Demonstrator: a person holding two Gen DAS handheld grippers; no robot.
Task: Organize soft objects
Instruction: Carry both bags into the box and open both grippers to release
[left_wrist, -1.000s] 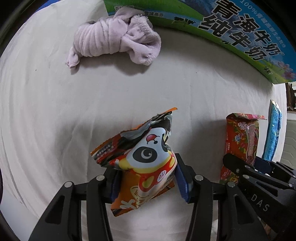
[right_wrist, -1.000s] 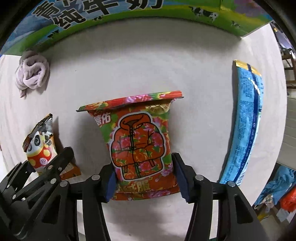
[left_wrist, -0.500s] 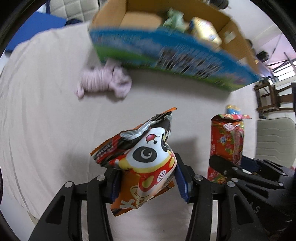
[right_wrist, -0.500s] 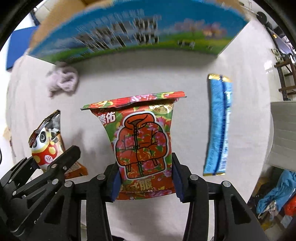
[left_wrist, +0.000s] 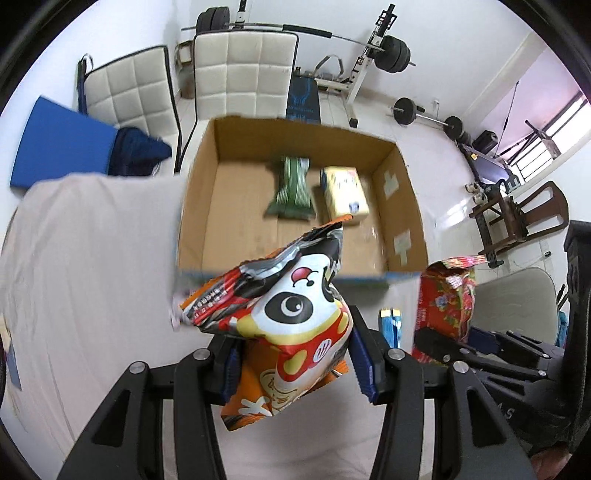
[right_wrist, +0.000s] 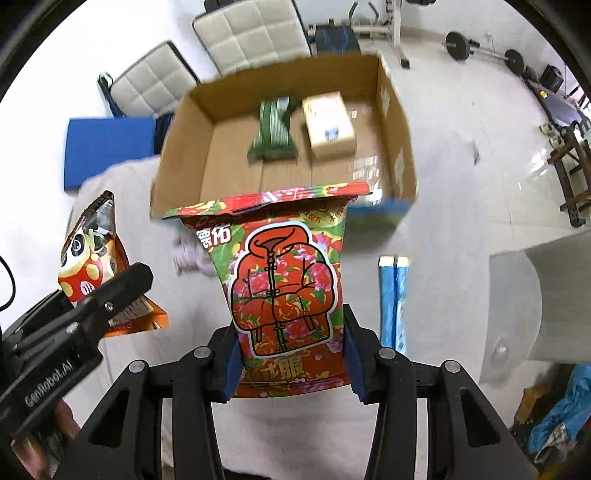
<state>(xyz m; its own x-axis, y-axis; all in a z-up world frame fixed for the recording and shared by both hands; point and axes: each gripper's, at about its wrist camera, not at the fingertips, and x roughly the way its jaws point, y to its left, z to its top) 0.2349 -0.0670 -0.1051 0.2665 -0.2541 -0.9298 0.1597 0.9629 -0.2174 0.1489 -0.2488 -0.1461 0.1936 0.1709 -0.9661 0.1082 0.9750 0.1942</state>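
My left gripper (left_wrist: 295, 356) is shut on a panda snack bag (left_wrist: 291, 317) and holds it high above the table, in front of the open cardboard box (left_wrist: 400, 206). My right gripper (right_wrist: 291, 354) is shut on a red floral snack bag (right_wrist: 284, 288), also lifted before the box (right_wrist: 184, 147). The box holds a green striped packet (left_wrist: 290, 188) and a yellow pack (left_wrist: 345, 194). A blue packet (right_wrist: 393, 299) lies on the cloth-covered table (left_wrist: 92, 258). The purple cloth (right_wrist: 190, 254) shows blurred behind the red bag.
White padded chairs (left_wrist: 243, 74) and a blue mat (left_wrist: 59, 147) stand behind the table. Weight equipment (left_wrist: 384, 48) is at the back. A wooden chair (left_wrist: 524, 218) stands to the right. A grey chair seat (right_wrist: 546, 302) is at the right table edge.
Both grippers have risen with their bags, so the views now look down into the box from above. The table and purple cloth dropped away below.
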